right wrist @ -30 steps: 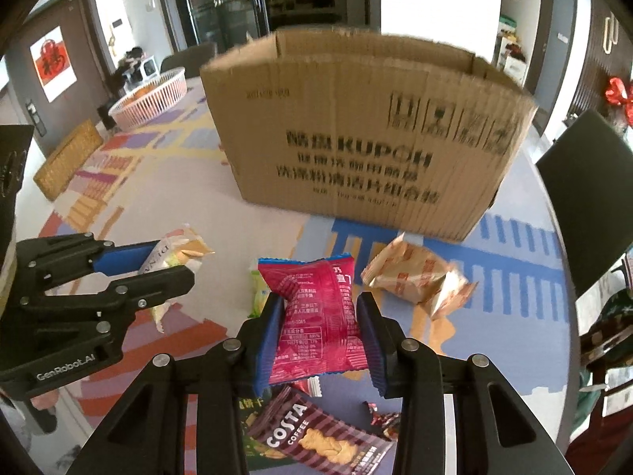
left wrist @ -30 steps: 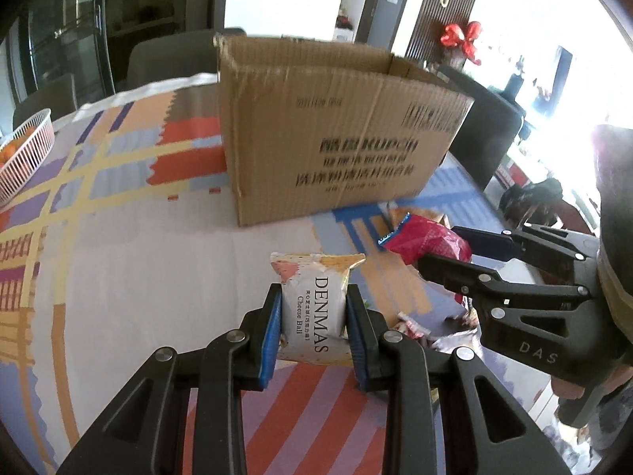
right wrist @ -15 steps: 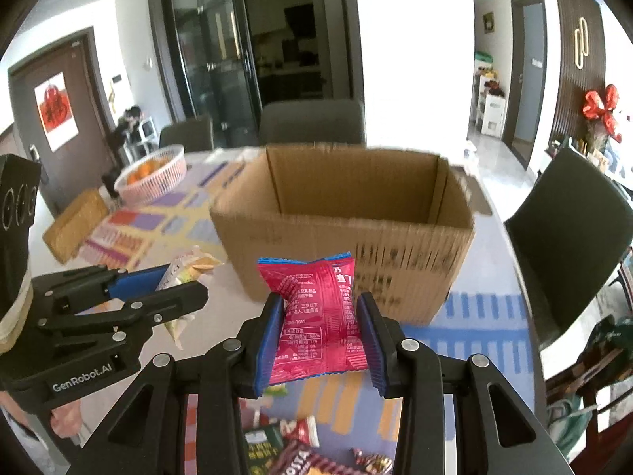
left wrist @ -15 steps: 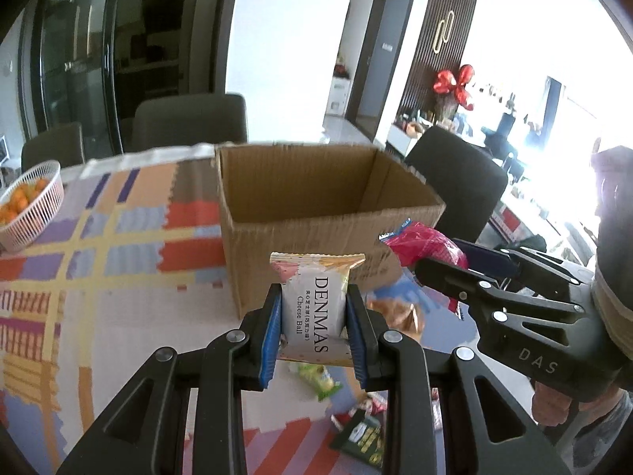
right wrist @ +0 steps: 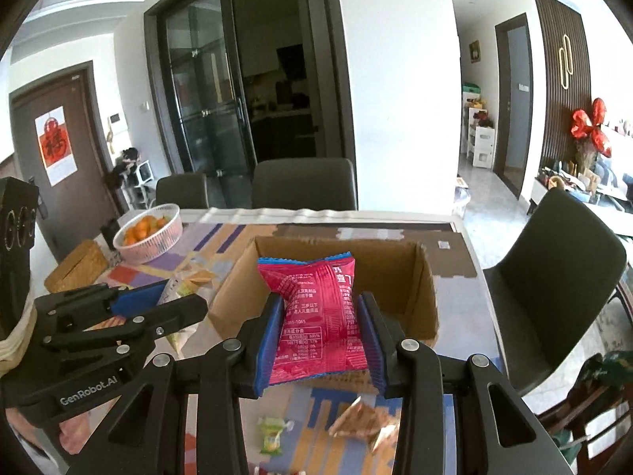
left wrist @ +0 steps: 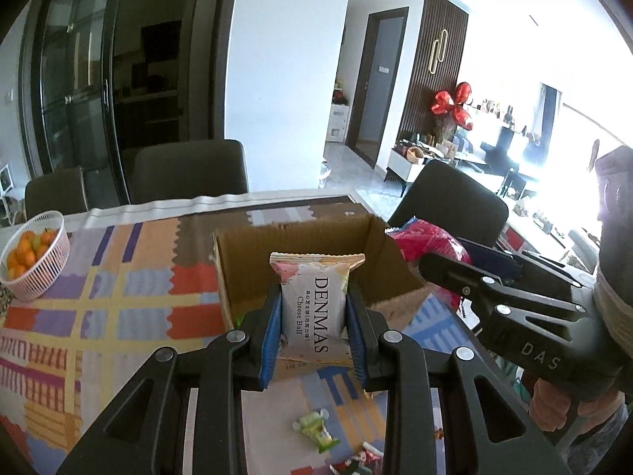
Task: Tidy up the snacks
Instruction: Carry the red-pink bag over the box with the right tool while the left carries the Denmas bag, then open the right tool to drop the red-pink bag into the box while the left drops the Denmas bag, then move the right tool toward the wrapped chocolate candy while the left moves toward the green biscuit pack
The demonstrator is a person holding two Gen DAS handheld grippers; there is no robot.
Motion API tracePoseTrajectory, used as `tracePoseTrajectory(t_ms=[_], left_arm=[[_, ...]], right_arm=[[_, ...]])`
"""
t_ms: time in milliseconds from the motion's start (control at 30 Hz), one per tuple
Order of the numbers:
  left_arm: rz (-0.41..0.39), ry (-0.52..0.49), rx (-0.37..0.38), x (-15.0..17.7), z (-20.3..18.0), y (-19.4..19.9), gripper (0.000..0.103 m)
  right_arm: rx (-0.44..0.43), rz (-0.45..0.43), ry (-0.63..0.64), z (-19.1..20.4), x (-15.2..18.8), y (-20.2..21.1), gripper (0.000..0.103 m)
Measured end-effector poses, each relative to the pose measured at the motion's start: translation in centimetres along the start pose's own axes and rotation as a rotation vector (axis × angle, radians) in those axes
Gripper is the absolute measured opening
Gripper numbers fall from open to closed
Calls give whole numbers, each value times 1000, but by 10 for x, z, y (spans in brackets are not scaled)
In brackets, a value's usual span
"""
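My left gripper (left wrist: 312, 316) is shut on a white DENMAS Cheese Ball packet (left wrist: 314, 301), held above the near edge of the open cardboard box (left wrist: 245, 273). My right gripper (right wrist: 320, 334) is shut on a red snack packet (right wrist: 318, 316), also raised over the box (right wrist: 395, 261). The right gripper (left wrist: 455, 265) shows at the right of the left wrist view with the red packet (left wrist: 427, 239). The left gripper (right wrist: 158, 301) shows at the left of the right wrist view.
Loose snacks lie on the patterned tablecloth below: a green packet (left wrist: 316, 431) (right wrist: 271, 433) and a tan packet (right wrist: 364, 419). A white basket of oranges (left wrist: 33, 259) (right wrist: 150, 231) stands far left beside a woven box (right wrist: 77, 265). Dark chairs (right wrist: 554, 277) surround the table.
Both grippers have risen with their packets and now look down into the box from higher up. The box appears lower and smaller in both views.
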State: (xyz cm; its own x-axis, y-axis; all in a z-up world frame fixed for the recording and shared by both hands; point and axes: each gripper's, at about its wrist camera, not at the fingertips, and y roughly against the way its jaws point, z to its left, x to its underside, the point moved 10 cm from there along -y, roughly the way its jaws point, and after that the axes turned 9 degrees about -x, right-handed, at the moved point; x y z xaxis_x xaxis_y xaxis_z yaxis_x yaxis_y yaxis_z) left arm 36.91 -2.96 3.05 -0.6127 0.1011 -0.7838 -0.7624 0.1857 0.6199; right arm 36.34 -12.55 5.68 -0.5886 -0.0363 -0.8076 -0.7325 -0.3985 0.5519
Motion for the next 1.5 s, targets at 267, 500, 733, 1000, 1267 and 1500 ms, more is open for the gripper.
tracePoseTrajectory(t_ms=[267, 500, 733, 1000, 1267, 1500], left_arm=[[21, -5, -23, -23, 3, -25, 31], [69, 0, -31, -25, 5, -55, 31], [93, -31, -95, -24, 6, -74, 40], [61, -62, -148, -10, 7, -57, 58], [6, -80, -146, 10, -3, -12, 64], [1, -65, -113, 35, -13, 17, 65]], right_arm=[[24, 27, -15, -18, -17, -20, 40], [52, 57, -22, -36, -21, -39, 40], [70, 86, -24, -49, -18, -54, 40], [108, 62, -39, -59, -10, -42, 62], [94, 47, -10, -46, 12, -11, 62], [56, 46, 27, -26, 32, 15, 64]])
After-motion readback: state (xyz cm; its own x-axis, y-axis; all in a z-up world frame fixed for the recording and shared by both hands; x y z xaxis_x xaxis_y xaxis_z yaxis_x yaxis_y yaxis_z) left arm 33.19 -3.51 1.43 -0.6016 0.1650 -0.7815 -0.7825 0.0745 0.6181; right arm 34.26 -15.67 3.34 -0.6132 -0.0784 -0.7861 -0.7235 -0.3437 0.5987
